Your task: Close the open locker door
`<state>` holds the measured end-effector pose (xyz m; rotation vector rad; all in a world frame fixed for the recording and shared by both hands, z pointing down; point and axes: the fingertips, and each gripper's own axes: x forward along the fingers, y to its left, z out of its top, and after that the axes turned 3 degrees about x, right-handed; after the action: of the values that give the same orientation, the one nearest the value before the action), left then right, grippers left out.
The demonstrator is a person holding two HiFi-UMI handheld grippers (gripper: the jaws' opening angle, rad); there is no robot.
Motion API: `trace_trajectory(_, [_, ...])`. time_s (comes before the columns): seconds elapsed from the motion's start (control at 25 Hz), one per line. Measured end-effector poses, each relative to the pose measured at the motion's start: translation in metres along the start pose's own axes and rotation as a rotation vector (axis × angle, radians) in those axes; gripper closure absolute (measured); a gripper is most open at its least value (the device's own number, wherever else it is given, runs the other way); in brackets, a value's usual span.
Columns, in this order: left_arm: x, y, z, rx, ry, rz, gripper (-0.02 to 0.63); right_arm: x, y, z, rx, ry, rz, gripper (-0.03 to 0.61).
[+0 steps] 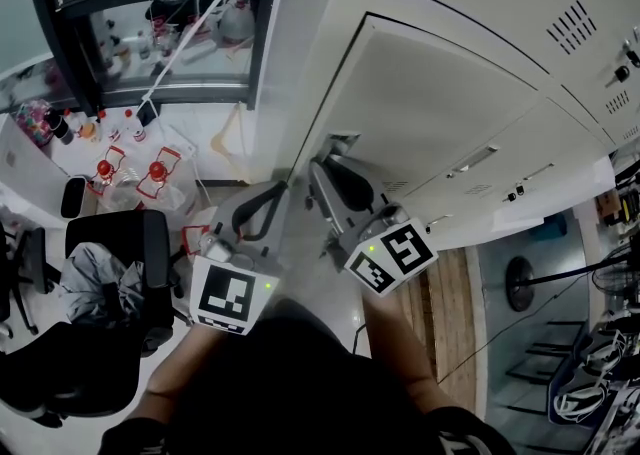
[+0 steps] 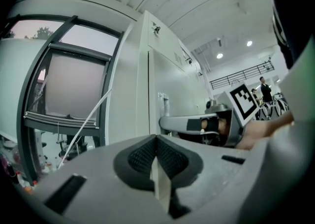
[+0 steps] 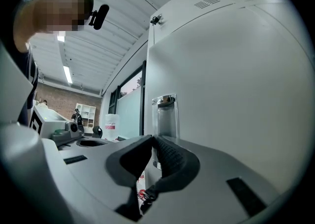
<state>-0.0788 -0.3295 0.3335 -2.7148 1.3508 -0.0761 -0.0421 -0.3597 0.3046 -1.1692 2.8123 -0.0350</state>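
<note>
two claws, one at work: our left claw (image 2: 156, 142) is clenched on nothing while our right claw (image 3: 149, 142) grasps the latch (image 3: 165, 114) at the left edge of the ajar locker door (image 1: 440, 113), so next we likely swing it steadily shut.

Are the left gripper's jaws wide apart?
No, the left gripper has its jaws meeting at the tips in its own view.

Pale grey sheet-metal locker door (image 1: 440, 103): flat rectangular panel, upright, close against the locker front; any remaining gap cannot be made out. Polished metal pull handle (image 3: 165, 114) stands vertical, just beside the door's free edge.
</note>
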Motion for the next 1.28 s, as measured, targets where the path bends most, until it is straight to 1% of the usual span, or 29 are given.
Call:
trace_trajectory(0.36, [0.004,0.001,-0.003,0.000,0.005,-0.012,0.614,0.006,-0.005,0.000,0.001,0.002,-0.028,0.533])
trace_trajectory(1.28, [0.000,0.005,-0.007,-0.010,0.019,0.008,0.614,0.013,-0.012,0.000,-0.001,-0.009,-0.086,0.533])
